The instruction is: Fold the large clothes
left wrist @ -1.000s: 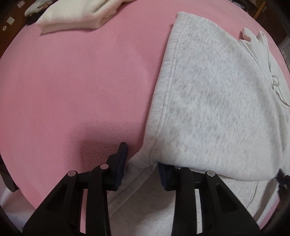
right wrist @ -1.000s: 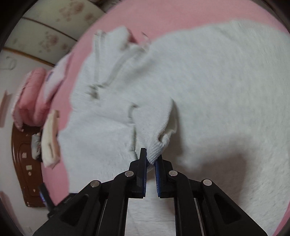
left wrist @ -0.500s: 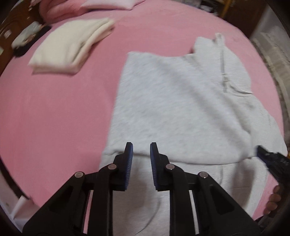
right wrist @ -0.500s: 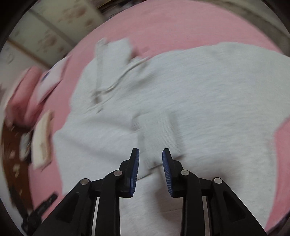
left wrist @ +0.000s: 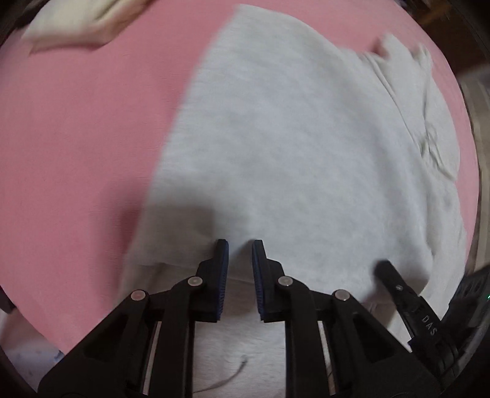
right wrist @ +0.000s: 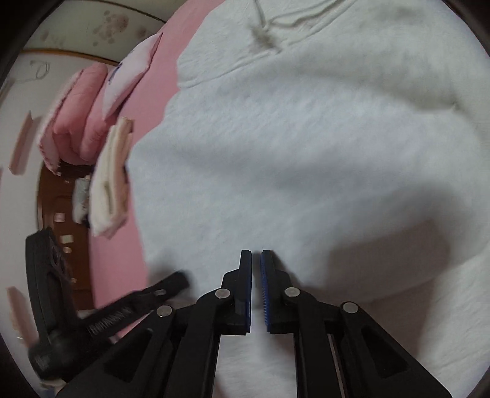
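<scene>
A light grey sweatshirt (left wrist: 291, 147) lies spread on the pink bed (left wrist: 76, 137), folded over itself; it fills the right wrist view (right wrist: 306, 153) too. My left gripper (left wrist: 239, 245) hovers low over the folded edge near the front, jaws a little apart and empty. My right gripper (right wrist: 256, 254) is just above the fabric, jaws nearly closed with a thin gap and nothing between them. The right gripper's finger (left wrist: 395, 284) shows at the left view's lower right. The left gripper (right wrist: 147, 300) shows at the right view's lower left.
A folded cream garment (left wrist: 70, 27) lies at the far left of the bed, also in the right wrist view (right wrist: 107, 183). Pink bedding (right wrist: 76, 122) and a white pillow (right wrist: 131, 70) sit by the headboard. Dark wooden furniture (right wrist: 61, 220) stands beyond the bed edge.
Both grippers let go of the sweatshirt, pulled back, then came down close over the folded fabric. The right jaws have narrowed; the left stays slightly apart.
</scene>
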Demonstrator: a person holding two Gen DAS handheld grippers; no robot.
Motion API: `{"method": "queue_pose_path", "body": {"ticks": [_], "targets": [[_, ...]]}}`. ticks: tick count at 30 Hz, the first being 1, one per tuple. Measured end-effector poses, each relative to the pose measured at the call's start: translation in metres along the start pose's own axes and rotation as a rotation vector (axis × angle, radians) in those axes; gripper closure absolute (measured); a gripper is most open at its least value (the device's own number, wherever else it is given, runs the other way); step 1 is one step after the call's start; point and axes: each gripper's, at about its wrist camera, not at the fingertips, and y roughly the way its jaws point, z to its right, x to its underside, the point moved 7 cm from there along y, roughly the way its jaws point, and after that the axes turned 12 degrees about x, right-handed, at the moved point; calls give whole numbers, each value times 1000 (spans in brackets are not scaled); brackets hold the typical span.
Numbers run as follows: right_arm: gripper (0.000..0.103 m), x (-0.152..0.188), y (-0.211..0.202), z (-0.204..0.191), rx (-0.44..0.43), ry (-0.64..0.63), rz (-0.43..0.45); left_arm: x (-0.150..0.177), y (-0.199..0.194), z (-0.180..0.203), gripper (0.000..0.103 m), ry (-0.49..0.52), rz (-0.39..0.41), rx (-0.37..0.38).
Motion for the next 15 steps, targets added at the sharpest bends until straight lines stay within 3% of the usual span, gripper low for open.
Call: {"method": "queue_pose_path", "body": {"ticks": [2, 4, 6, 7, 9, 12, 15], "targets": [[102, -23, -6, 35, 49, 30, 60, -4, -8, -18, 90, -36, 24, 6], [102, -38, -29, 81, 158, 88, 139, -6, -9, -30, 93, -47, 16, 20], [103, -41, -42, 106, 107, 155, 154, -7, -9, -36, 93, -52, 9, 25], [103, -39, -47, 116, 134, 183, 162, -8, -8, -36, 93, -48, 2, 9], [103, -38, -51, 134, 342, 175, 193, -9, -6, -32, 93, -34, -18, -31], [103, -31, -64, 135, 263, 281, 224, -15, -13, -11, 92, 34, -9, -81], [103, -34, -66, 92, 110, 231, 266, -21, -26, 24, 92, 187, 44, -40]]}}
